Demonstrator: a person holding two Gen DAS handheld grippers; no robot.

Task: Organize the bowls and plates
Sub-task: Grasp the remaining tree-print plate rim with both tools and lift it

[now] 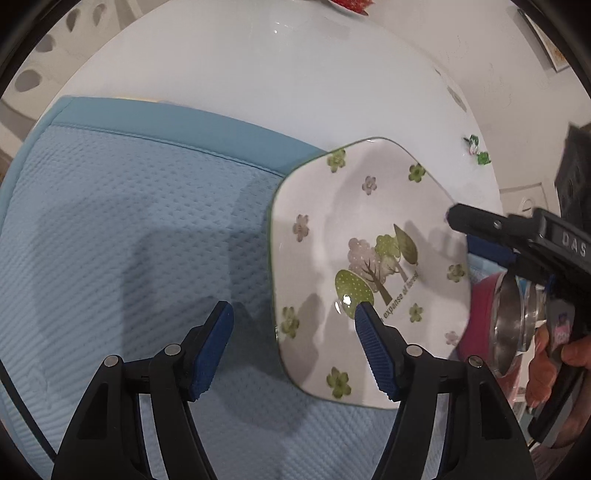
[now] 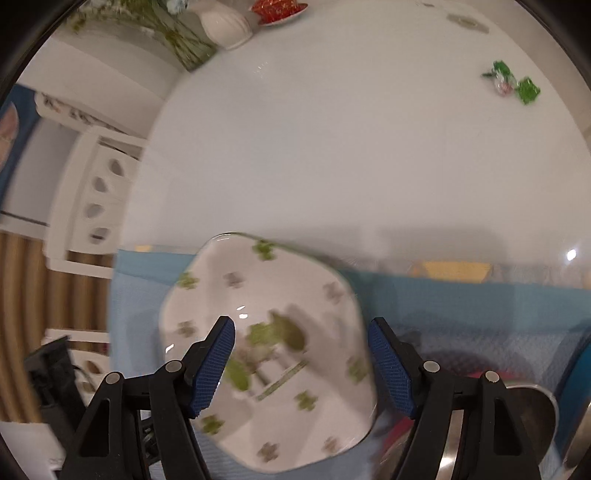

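A white, rounded-square plate (image 1: 351, 240) printed with green trees and flowers lies at the right end of a blue quilted mat (image 1: 129, 221). Its right edge seems to rest over a pink bowl (image 1: 480, 314) and steel bowls (image 1: 509, 325). My left gripper (image 1: 294, 312) is open above the plate's left edge, one pad over the mat and one over the plate, gripping nothing. A finger (image 1: 476, 223) of the right gripper shows at the plate's right edge. In the right wrist view the right gripper (image 2: 302, 326) is open above the blurred plate (image 2: 266, 369), holding nothing.
The mat lies on a white round table (image 2: 314, 147). A green-wrapped candy (image 2: 511, 81) sits far right. A white vase (image 2: 225, 26) and a red item on a saucer (image 2: 277, 9) stand at the far edge. A white chair (image 2: 96, 195) is beside the table. Steel bowls (image 2: 517, 424) sit to the plate's right.
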